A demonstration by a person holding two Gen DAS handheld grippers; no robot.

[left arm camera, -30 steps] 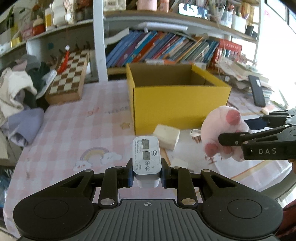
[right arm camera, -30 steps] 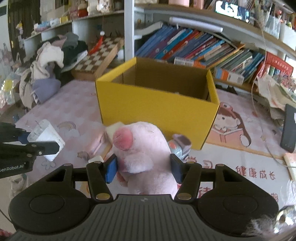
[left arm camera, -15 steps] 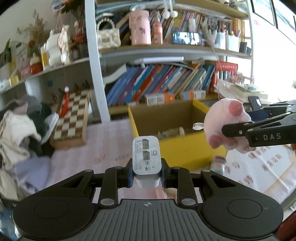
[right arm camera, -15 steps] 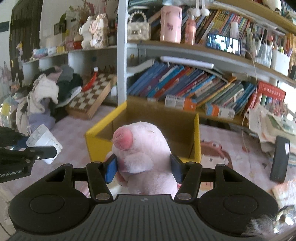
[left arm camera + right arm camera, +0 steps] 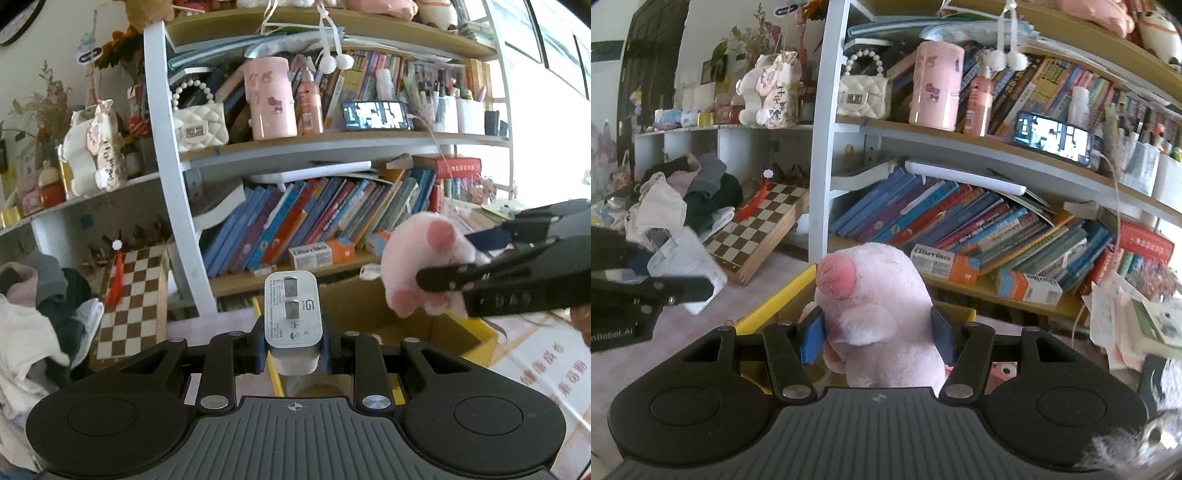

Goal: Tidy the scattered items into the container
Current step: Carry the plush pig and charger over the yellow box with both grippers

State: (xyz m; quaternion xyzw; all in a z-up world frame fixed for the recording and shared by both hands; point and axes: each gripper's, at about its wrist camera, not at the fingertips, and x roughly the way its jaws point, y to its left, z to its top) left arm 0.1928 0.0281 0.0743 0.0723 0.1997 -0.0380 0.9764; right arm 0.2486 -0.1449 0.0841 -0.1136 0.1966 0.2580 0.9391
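Observation:
My left gripper [image 5: 293, 352] is shut on a white charger block [image 5: 292, 314] and holds it above the near left part of the yellow cardboard box [image 5: 476, 334]. My right gripper [image 5: 877, 334] is shut on a pink plush pig [image 5: 875, 314], raised over the box, whose yellow rim [image 5: 777, 302] shows below it. The pig [image 5: 424, 262] and the right gripper [image 5: 458, 260] also show at the right of the left wrist view. The left gripper [image 5: 679, 277] with the charger [image 5: 687, 264] shows at the left of the right wrist view. The box's inside is mostly hidden.
A bookshelf [image 5: 332, 144] full of books stands right behind the box. A wooden chessboard [image 5: 129, 295] leans at the left beside a pile of clothes [image 5: 33, 317]. Papers and a dark phone lie at the right [image 5: 1137, 325]. The table has a pink checked cloth [image 5: 713, 317].
Both grippers have risen and moved forward, from near table level in front of the box to above it. The box has dropped low in both views. Both grips are unchanged.

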